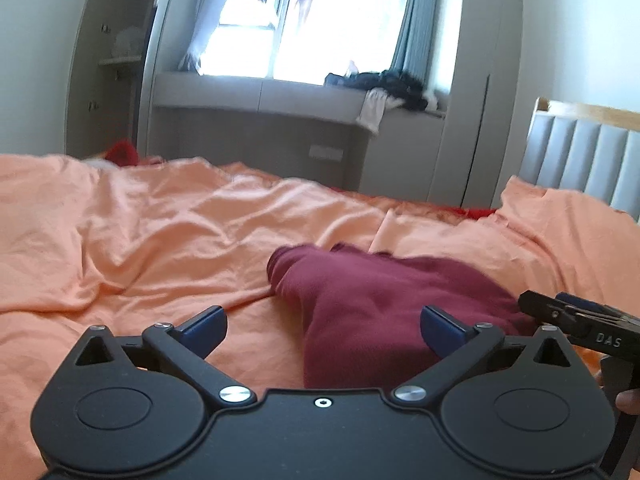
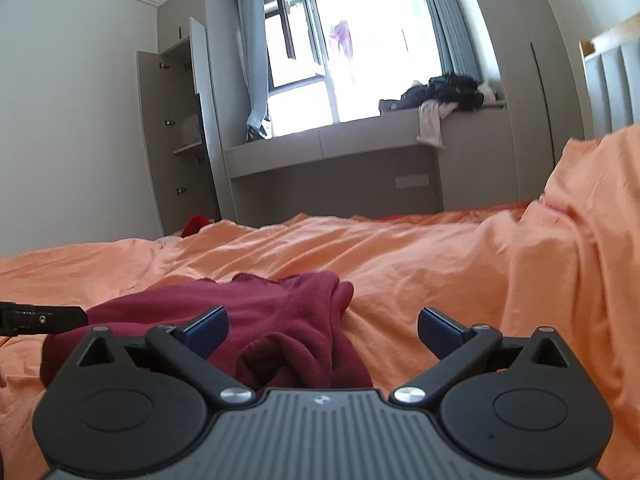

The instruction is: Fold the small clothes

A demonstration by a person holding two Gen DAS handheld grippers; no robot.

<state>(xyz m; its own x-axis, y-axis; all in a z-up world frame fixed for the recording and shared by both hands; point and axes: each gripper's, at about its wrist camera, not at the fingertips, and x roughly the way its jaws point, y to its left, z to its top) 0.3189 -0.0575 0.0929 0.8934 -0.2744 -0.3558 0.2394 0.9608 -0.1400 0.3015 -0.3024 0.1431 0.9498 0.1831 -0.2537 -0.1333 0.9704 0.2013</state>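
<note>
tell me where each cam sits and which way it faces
Left wrist: on the left tool, low over the orange bedsheet, facing the window; jaws open, right tool's tip at right edge.
Right wrist: on the right tool, same heading; left tool's tip at left edge.
Shared: maroon garment, windowsill clothes pile.

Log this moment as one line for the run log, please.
stage: pre-grasp | left gripper: open, empty | right gripper: open, empty | maroon garment: crumpled on orange sheet, between grippers | fold: not started
</note>
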